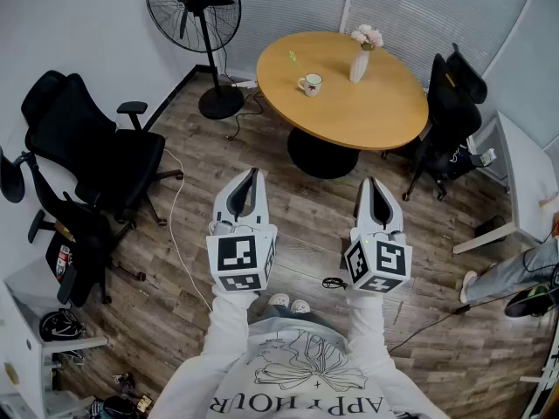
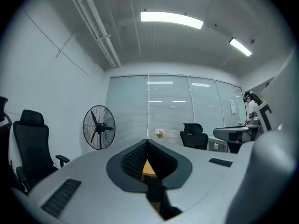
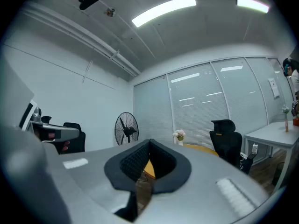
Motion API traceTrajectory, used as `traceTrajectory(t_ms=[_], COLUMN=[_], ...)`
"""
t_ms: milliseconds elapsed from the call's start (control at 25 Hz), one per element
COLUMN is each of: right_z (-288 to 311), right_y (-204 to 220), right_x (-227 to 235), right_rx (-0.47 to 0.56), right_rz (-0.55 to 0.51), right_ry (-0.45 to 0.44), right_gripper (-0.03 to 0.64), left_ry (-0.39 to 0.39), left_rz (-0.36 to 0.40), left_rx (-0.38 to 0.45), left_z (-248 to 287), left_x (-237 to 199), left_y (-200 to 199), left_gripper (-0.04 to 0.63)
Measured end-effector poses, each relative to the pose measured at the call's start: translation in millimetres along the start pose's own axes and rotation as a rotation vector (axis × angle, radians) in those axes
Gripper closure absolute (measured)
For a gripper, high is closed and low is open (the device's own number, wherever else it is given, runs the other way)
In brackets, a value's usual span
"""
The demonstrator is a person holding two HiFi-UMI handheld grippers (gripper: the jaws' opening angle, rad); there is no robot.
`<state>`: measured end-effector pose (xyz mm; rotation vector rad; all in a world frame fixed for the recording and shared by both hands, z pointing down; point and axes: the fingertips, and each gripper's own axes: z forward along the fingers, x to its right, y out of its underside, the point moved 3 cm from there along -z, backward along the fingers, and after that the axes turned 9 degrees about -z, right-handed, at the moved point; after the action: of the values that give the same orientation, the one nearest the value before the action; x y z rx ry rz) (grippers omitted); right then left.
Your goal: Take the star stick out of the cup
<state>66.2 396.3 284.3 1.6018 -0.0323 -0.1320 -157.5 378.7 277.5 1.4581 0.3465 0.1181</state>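
Observation:
A white cup (image 1: 310, 84) stands on the round wooden table (image 1: 376, 112), far ahead of both grippers. A small green star (image 1: 292, 57) shows just up-left of the cup; its stick is too thin to make out. My left gripper (image 1: 252, 175) and right gripper (image 1: 373, 182) hover side by side over the wood floor, well short of the table. Both are shut with nothing between the tips. In the left gripper view the left gripper (image 2: 147, 142) points toward the table, as does the right gripper (image 3: 149, 142) in the right gripper view.
A white vase of flowers (image 1: 361, 59) stands on the table behind the cup. A standing fan (image 1: 196, 7) is at the back left, black office chairs (image 1: 92, 147) at the left and another chair (image 1: 450, 103) at the table's right. Cables (image 1: 175, 225) cross the floor.

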Motion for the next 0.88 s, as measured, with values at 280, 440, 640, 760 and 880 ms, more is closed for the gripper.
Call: traceTrajectory(t_ms=[280, 440, 640, 760, 880], right_z=[4, 9, 15, 16, 15], right_y=[4, 7, 11, 15, 18], right_x=[-3, -6, -9, -15, -20], right_rx=[-0.004, -0.008, -0.004, -0.012, -0.019], right_rz=[0.01, 0.015, 0.027, 0.028, 0.032], right_ry=[-0.001, 0.011, 0.011, 0.009, 0.012], right_gripper=[0.606, 0.606, 0.606, 0.606, 0.606], left_ry=[0.01, 0.011, 0.033, 0.048, 0.056], left_rz=[0.003, 0.005, 0.002, -0.002, -0.005], left_rx=[0.012, 0.007, 0.01, 0.004, -0.002], left_z=[3, 6, 12, 14, 14], left_x=[-4, -10, -13, -17, -23], left_y=[-2, -1, 1, 5, 8], left_gripper=[0.589, 0.589, 0.589, 0.589, 0.589])
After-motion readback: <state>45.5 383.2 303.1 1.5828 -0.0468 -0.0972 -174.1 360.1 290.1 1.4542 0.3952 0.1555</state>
